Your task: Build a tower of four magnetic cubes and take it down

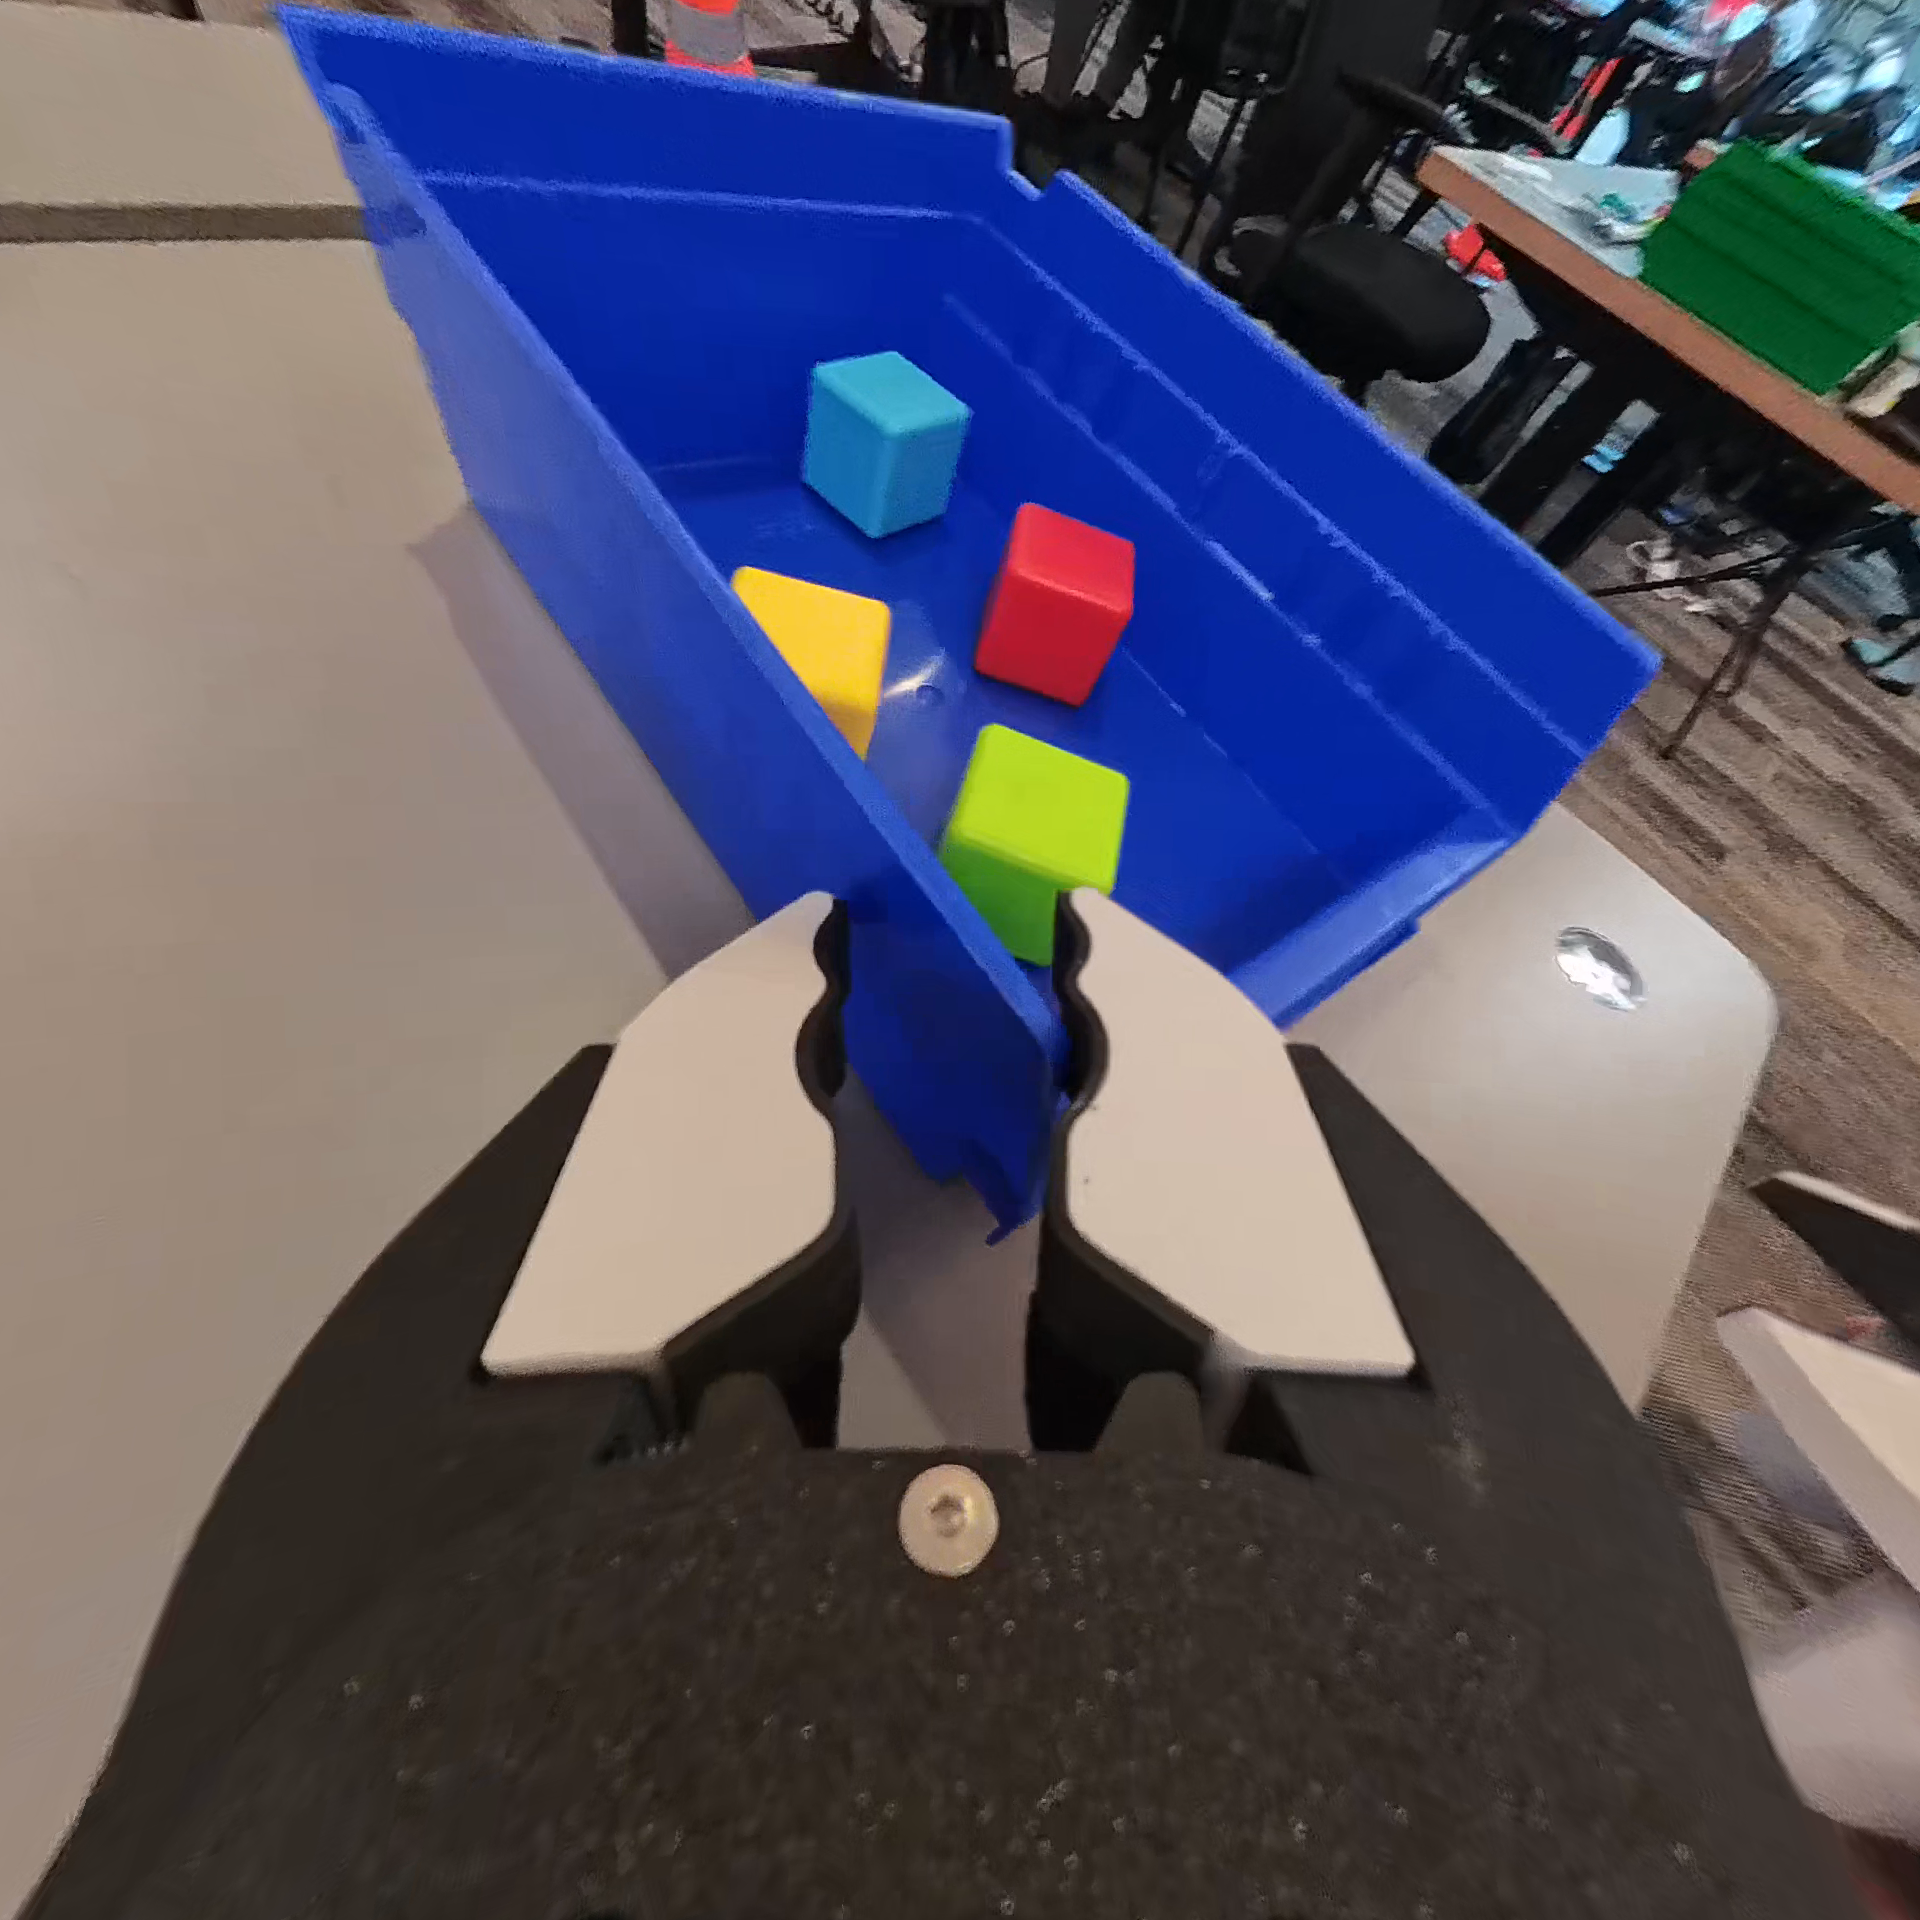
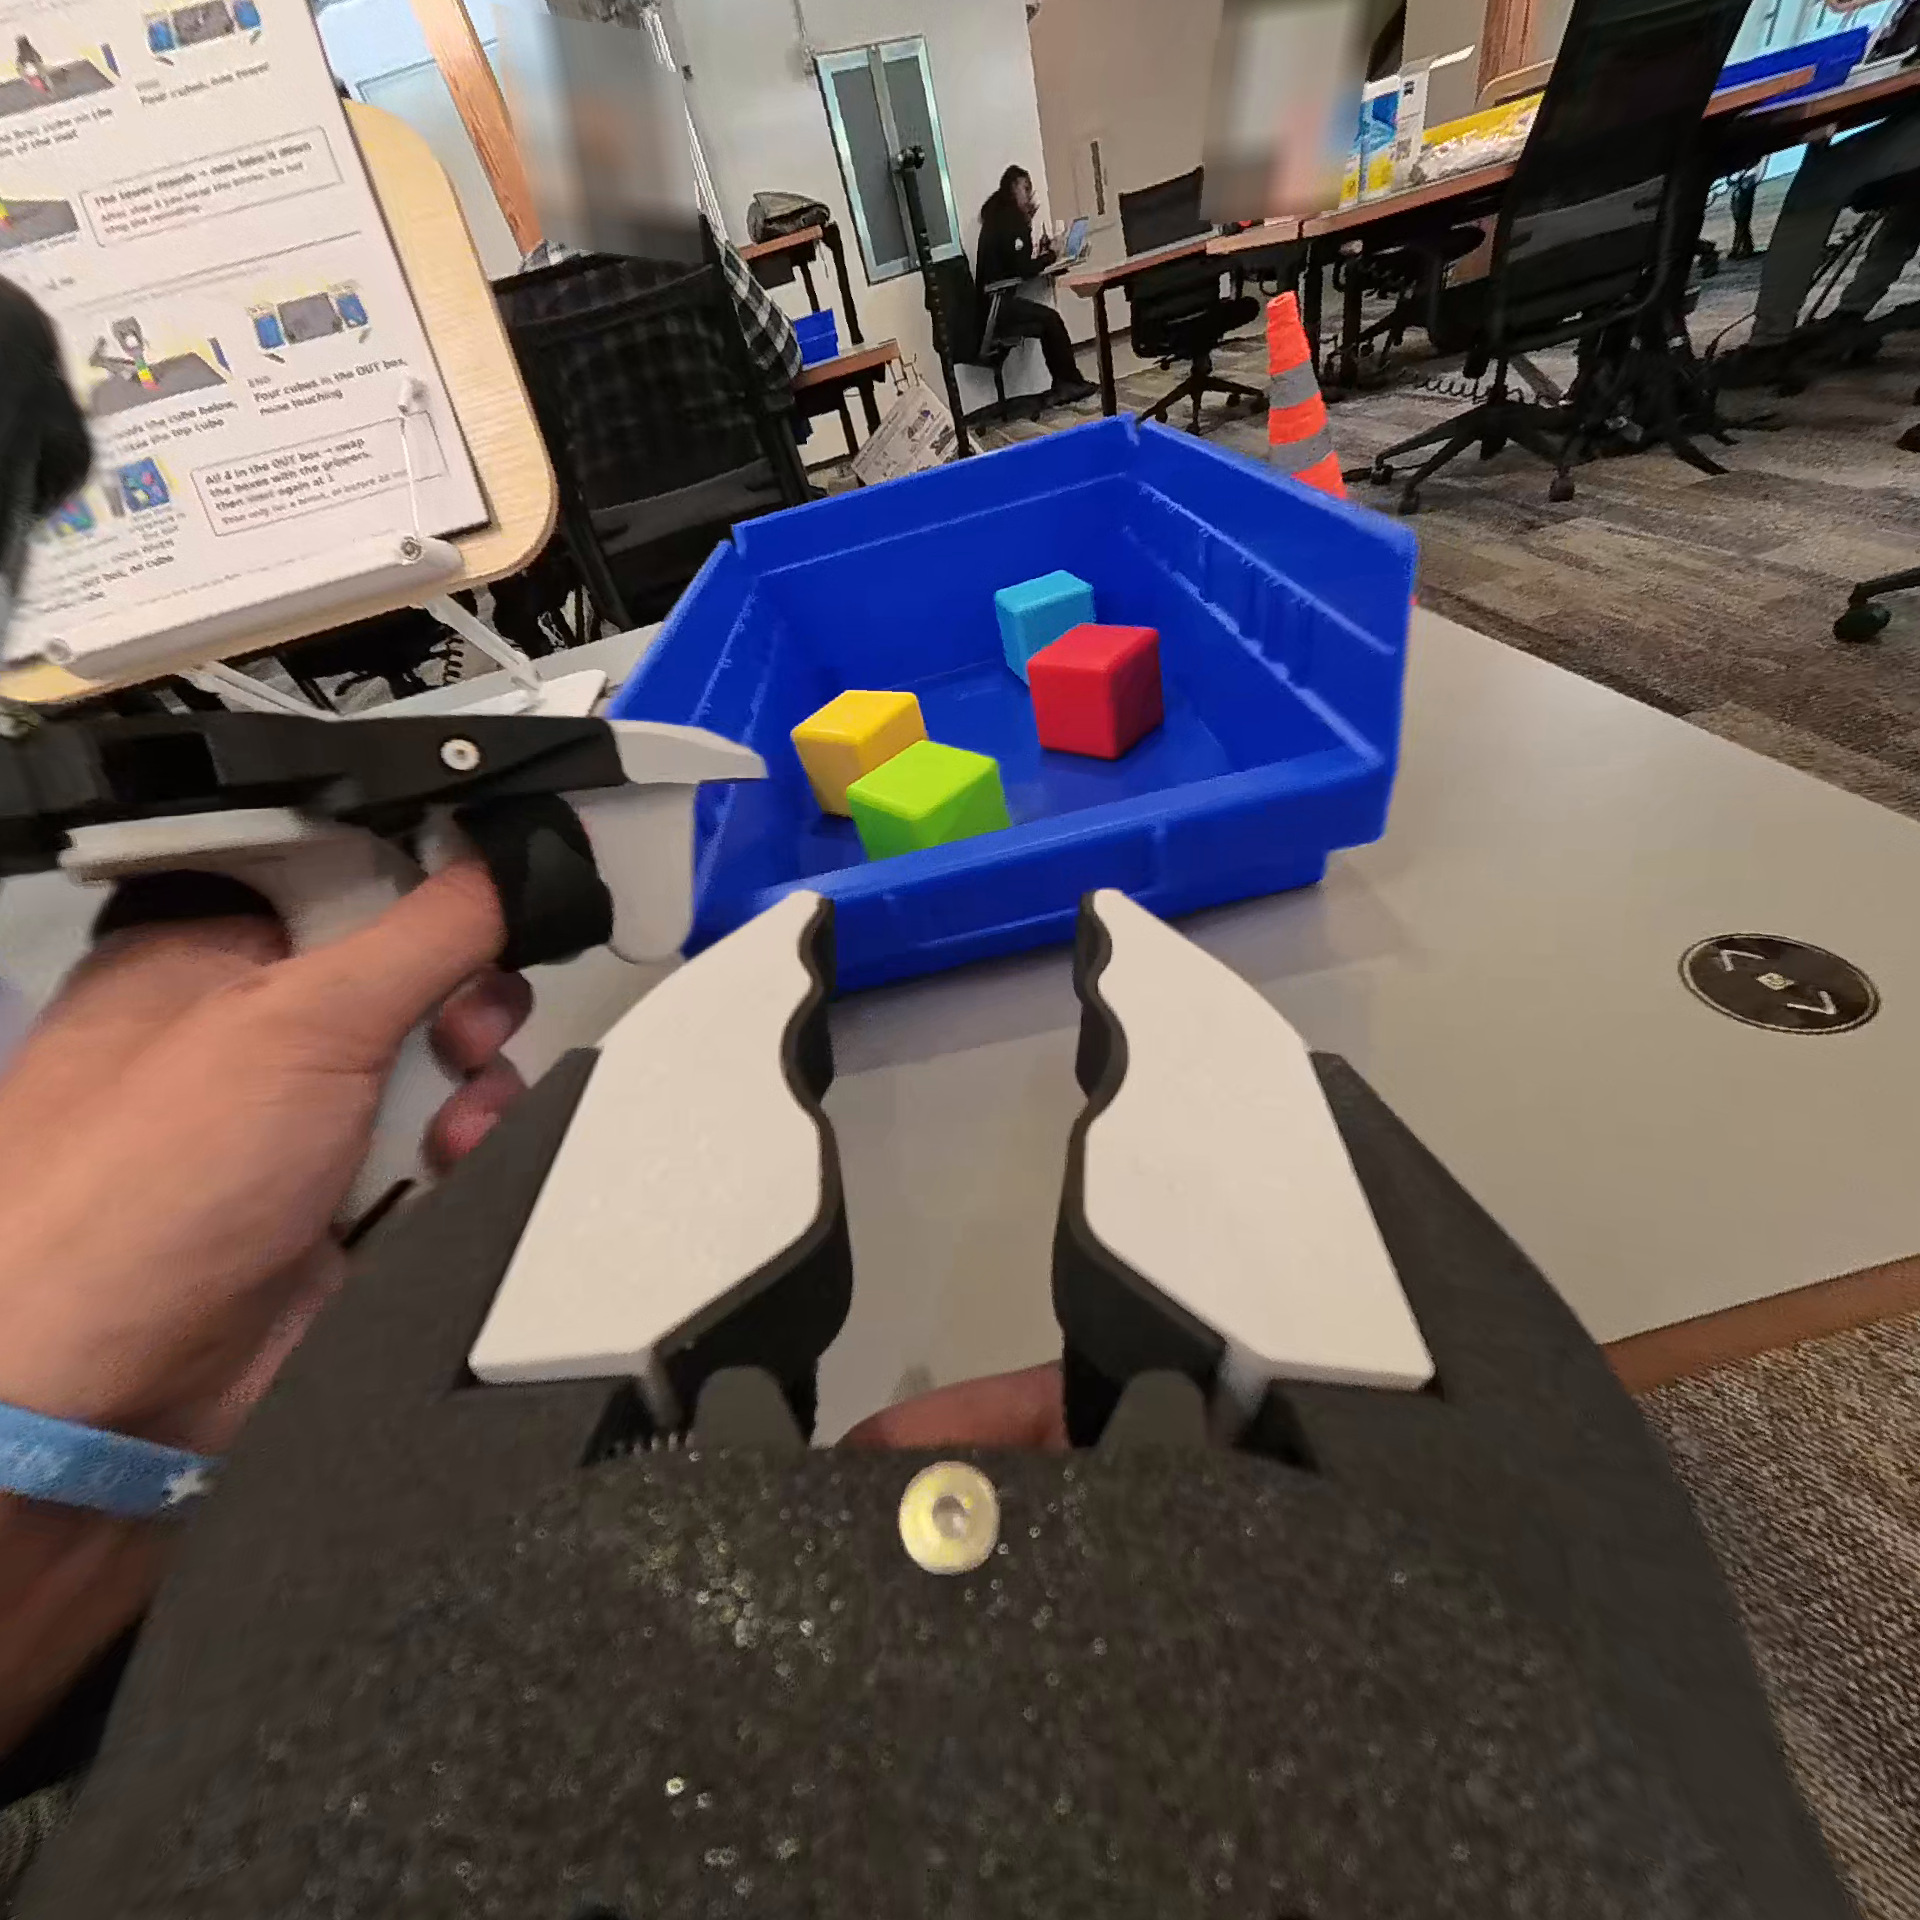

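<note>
Left gripper [image 1: 945, 935] clenched on the blue bin [image 1: 1351, 644] wall; right gripper [image 2: 951, 914] empty, parted; move it level so cubes stay apart.

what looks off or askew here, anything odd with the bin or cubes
The blue bin looks tipped, its left side raised where the left gripper is clamped on its side wall. The four cubes lie loose and skewed inside; the green cube touches the yellow cube. Nothing looks spilled or damaged.
</note>
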Demonstrator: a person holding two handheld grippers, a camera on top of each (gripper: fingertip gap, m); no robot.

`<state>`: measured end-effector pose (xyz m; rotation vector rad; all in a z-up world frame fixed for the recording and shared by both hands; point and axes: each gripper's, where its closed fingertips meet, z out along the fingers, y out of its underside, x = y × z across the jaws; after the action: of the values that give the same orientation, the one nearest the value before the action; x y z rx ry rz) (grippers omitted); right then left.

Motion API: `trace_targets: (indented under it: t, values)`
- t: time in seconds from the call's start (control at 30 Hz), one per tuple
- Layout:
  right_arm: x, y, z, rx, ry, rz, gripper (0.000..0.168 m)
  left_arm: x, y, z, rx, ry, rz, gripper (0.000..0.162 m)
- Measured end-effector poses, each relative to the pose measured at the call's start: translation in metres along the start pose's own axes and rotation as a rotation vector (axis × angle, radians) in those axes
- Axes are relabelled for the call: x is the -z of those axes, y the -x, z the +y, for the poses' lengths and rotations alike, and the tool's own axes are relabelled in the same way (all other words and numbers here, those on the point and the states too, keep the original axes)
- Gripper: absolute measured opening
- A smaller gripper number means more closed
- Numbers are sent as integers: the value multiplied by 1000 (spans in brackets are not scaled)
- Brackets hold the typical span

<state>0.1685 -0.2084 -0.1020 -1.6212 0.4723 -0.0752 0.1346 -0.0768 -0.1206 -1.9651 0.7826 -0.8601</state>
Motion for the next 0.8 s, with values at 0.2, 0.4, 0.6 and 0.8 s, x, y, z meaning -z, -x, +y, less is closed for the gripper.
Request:
trace_targets:
  t: [0.2,0.4,0.6,0.8]
  values:
    - [-7,-11,17,61,97,85,49,39,41,3,-65,-34,-210,8]
    - [-4,-28,17,142,97,234,58,79,44,21,-50,-104,-195,4]
    - [7,-22,-6,246,-8,286,41,95,45,28,-76,-117,-227,4]
    - [0,-6,13,181,67,200,24,105,46,32,-90,-124,-243,4]
